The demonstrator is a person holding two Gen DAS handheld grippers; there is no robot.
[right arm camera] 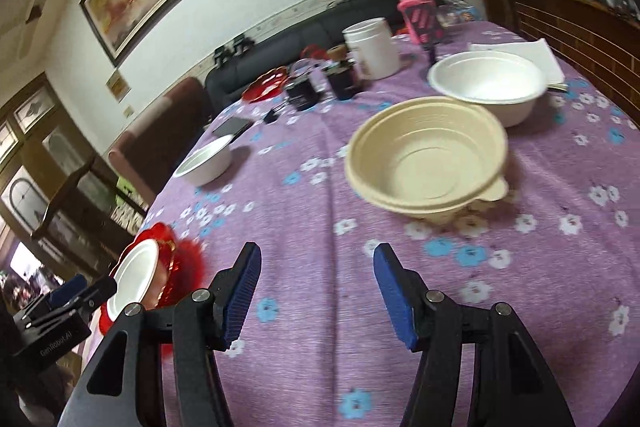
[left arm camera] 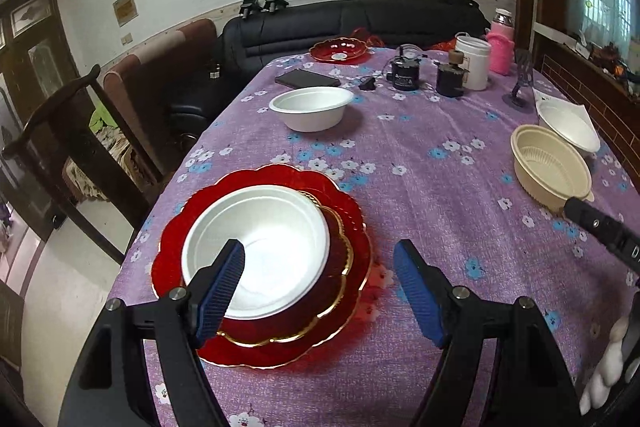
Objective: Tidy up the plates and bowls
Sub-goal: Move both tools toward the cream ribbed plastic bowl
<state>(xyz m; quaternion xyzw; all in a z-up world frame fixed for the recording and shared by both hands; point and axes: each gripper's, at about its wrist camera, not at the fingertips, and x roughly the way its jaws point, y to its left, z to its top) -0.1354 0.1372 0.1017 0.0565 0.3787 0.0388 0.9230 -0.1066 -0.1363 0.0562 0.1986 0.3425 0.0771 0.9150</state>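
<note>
Fingers: left gripper point(left arm camera: 320, 291) spread, empty | right gripper point(right arm camera: 318, 297) spread, empty | bare tablecloth point(right arm camera: 320, 187) before beige bowl point(right arm camera: 428, 155)

On the table stand three white bowls point(left arm camera: 256, 259) point(left arm camera: 311, 108) point(left arm camera: 570, 127) and one beige bowl point(left arm camera: 552, 169). Three red plates show: two stacked point(left arm camera: 352, 211) point(left arm camera: 340, 259), one far off point(left arm camera: 340, 50). Two black jars point(left arm camera: 407, 73) point(left arm camera: 450, 79).

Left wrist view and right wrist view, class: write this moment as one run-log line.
left claw: open, empty, over red plates | right claw: open, empty, facing beige bowl | white bowl: stacked on plates
</note>
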